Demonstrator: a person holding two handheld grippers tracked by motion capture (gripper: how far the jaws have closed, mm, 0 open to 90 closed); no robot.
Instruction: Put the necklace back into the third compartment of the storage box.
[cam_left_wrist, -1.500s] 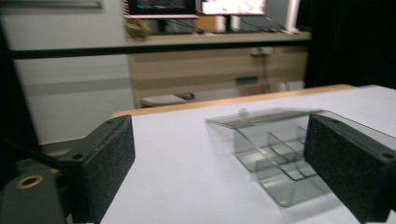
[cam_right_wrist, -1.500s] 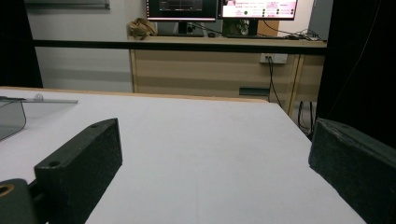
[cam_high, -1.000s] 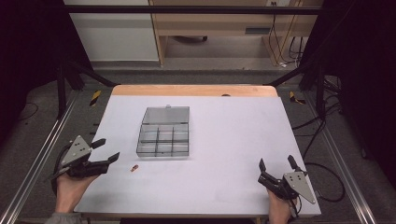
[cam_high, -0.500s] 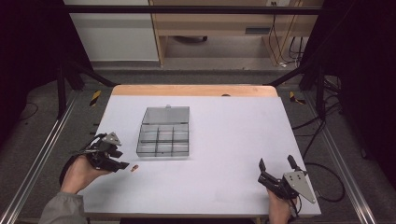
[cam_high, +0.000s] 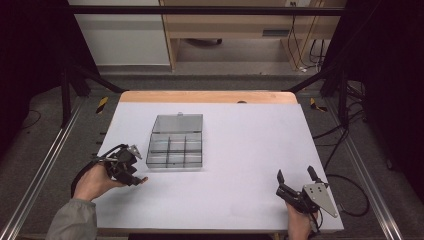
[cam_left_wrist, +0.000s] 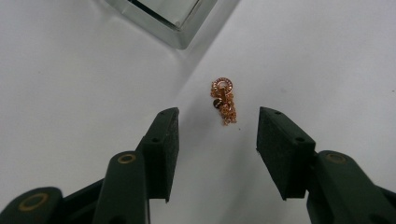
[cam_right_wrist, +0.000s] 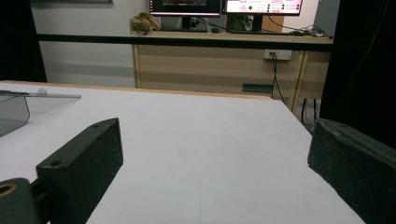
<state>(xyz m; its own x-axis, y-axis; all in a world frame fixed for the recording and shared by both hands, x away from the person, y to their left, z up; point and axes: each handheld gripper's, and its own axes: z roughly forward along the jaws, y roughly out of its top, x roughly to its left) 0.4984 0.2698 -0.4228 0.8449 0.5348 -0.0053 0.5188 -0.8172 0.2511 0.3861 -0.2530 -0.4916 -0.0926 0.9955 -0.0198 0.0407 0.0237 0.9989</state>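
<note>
- Left tool (cam_left_wrist: 212, 135) hangs over a small rose-gold chain (cam_left_wrist: 224, 101), a bunched bit of jewellery with a ring charm at one end. It lies on the white bench (cam_high: 240, 150), just beside the near left corner of the clear compartment box (cam_high: 176, 141).
- Its jaws have just been closing; they stand part open, the chain ahead of and between the pads, with no contact yet.
- Handling, my guess: very light, limp, no stiffness at all. Loose links will slide and dangle, and a thin strand could slip through a slack pinch.
- Best hold, I reckon: the thick bunched middle below the ring, with the pads coming down to the bench surface.
- Right tool (cam_high: 296, 181) rests at the near right of the bench, jaws wide apart, nothing between them.
</note>
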